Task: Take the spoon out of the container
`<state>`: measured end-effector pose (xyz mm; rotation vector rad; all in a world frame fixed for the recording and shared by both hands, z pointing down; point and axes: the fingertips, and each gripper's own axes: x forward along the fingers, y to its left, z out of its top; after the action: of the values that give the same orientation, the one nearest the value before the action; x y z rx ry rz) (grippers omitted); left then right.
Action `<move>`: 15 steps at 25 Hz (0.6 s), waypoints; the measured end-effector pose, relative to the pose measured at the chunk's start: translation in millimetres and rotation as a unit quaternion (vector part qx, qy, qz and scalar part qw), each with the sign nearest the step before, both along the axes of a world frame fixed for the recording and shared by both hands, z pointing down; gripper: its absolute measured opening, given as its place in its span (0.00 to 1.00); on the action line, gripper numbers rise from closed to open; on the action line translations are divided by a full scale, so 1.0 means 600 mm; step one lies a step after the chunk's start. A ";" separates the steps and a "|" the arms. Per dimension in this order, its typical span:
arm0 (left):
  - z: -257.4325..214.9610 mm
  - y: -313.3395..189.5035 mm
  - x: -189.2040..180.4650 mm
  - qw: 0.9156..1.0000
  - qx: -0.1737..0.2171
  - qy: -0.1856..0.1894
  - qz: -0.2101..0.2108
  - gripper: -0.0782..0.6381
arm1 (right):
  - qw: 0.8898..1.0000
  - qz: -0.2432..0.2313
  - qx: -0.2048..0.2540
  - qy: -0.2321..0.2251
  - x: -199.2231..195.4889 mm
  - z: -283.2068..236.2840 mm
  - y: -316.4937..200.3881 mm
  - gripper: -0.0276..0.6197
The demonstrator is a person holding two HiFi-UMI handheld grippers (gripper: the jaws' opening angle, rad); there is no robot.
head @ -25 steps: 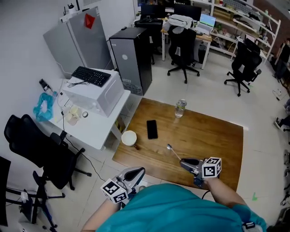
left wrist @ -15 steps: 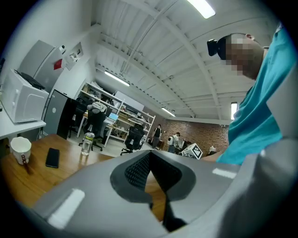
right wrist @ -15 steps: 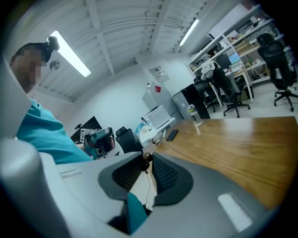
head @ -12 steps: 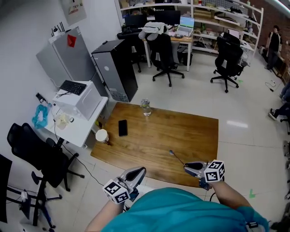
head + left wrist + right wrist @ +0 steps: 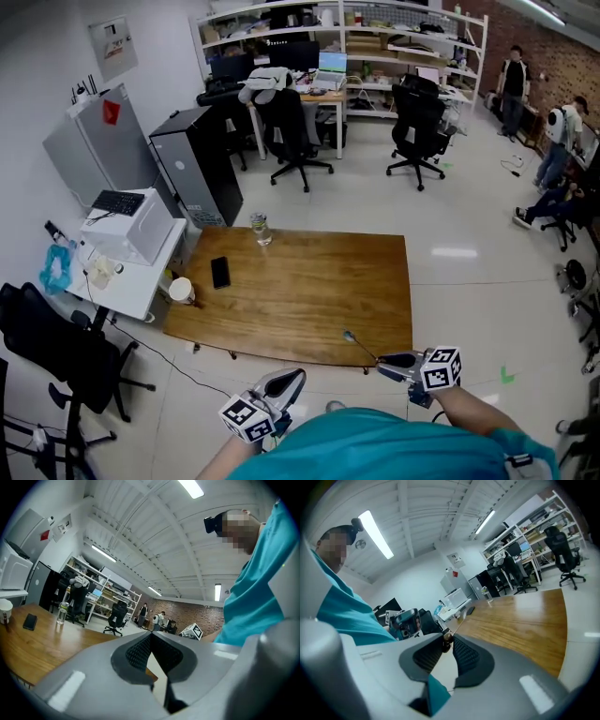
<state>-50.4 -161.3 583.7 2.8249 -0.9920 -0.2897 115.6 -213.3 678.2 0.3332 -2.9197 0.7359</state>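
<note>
A metal spoon sticks out from my right gripper, bowl end forward, over the near edge of the wooden table. In the right gripper view the jaws are shut on the spoon's handle at the fingertips of the right gripper. The white cup stands far off at the table's left edge, also seen as the cup in the left gripper view. My left gripper hangs low beside my body, off the table. Its jaws meet with nothing between them at the left gripper's tips.
A black phone and a clear water bottle rest on the table's far left part. A white side desk and a black office chair stand to the left. Several people and office chairs are at the back of the room.
The view has risen and drawn back, so the table lies farther away. My right gripper keeps its hold on the spoon near the table's front edge. The left gripper has barely moved.
</note>
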 end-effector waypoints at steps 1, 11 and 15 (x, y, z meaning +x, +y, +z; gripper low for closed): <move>0.001 0.017 0.006 1.000 -0.003 0.004 0.006 0.11 | 1.000 0.002 0.003 0.002 0.003 -0.005 0.016 0.15; 0.005 0.118 0.124 0.999 -0.008 0.011 0.048 0.11 | 0.999 0.041 0.035 -0.007 0.117 -0.049 0.133 0.15; -0.004 0.142 0.235 0.998 0.008 -0.010 0.061 0.11 | 0.996 0.061 0.061 -0.021 0.233 -0.063 0.162 0.15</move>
<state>90.9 -76.1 581.4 2.8930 -0.8203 -0.2580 255.5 -116.2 640.4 0.5169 -3.0138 0.5861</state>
